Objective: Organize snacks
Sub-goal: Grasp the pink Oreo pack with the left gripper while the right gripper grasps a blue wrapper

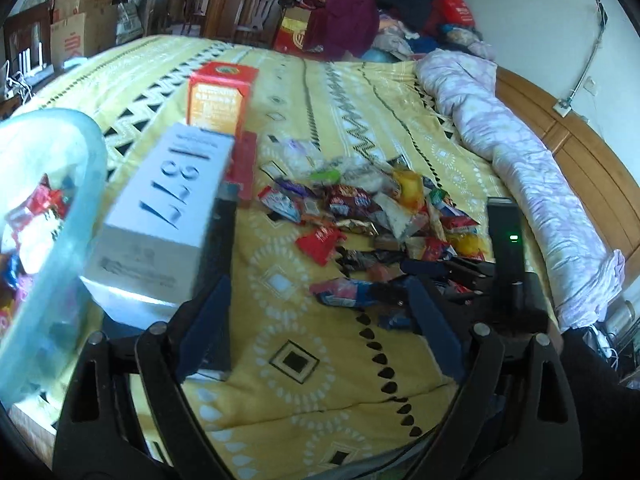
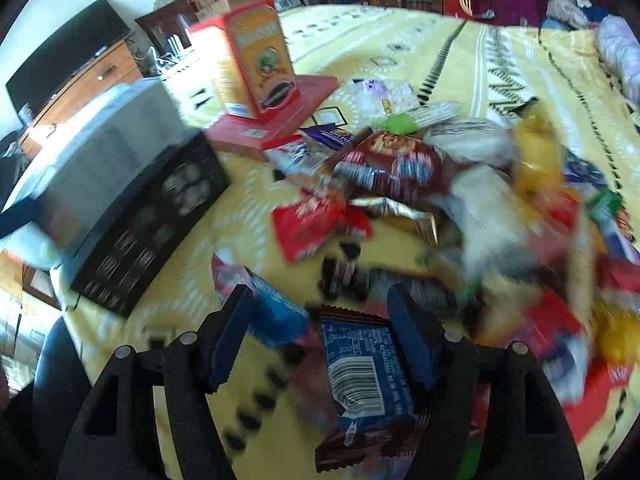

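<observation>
A heap of wrapped snacks (image 1: 380, 208) lies on the yellow patterned bedspread (image 1: 320, 380). My left gripper (image 1: 316, 284) hangs open over bare cloth just short of the heap, with nothing between its fingers. A blue packet (image 1: 344, 294) lies just beyond its tips. My right gripper (image 2: 320, 292) is low over the heap (image 2: 400, 168), which is blurred. A blue and brown packet with a barcode (image 2: 360, 380) sits between its jaws against the right finger (image 2: 412, 336). The left finger (image 2: 228, 332) stands clear of it. The right gripper's black body (image 1: 504, 240) shows in the left wrist view.
A clear teal tub (image 1: 80, 184) with snacks inside is at the near left. Beside it, a white box marked 1877 (image 1: 160, 208) lies on a black box (image 2: 152, 220). An orange box (image 1: 220, 96) stands on a flat red box (image 2: 280, 120). A rolled lilac quilt (image 1: 520, 152) lines the right.
</observation>
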A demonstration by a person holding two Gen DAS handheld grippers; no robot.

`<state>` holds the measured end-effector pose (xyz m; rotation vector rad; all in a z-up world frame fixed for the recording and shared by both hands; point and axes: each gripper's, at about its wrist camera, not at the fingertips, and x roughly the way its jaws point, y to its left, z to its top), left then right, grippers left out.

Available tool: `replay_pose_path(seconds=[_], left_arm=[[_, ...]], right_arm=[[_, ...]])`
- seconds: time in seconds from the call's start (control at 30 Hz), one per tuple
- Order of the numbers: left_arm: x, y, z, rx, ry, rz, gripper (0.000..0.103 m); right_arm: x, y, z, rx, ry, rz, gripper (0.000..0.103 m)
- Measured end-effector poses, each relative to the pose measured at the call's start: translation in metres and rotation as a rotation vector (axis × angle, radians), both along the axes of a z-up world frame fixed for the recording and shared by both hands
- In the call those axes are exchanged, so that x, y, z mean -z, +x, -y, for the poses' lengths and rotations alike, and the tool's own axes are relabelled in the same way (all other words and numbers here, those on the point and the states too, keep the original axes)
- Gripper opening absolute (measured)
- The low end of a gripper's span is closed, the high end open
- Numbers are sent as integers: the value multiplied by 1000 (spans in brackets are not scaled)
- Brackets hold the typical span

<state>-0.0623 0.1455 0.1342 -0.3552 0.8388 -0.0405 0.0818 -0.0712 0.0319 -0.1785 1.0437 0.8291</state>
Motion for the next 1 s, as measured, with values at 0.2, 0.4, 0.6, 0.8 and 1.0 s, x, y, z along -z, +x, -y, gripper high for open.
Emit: replay_pose_path(seconds=[0.2,0.4,0.6,0.8,1.0], left_arm=[[8,-1,25,52,8,-19,91],[22,0,38,70,21,-64,91],[39,3,48,79,21,-116,91],[61,19,56,85,8,-159,91],[82,42,59,86,21,-155,91]], right_arm=[[-17,-43,35,5,-4,-28,76],[-21,-69,91,138,23,-9,82],[3,-63,100,247,49,-101,83],[24,-58,73,233,-16,-57,74],[17,-72,95,270,37,-26,51]])
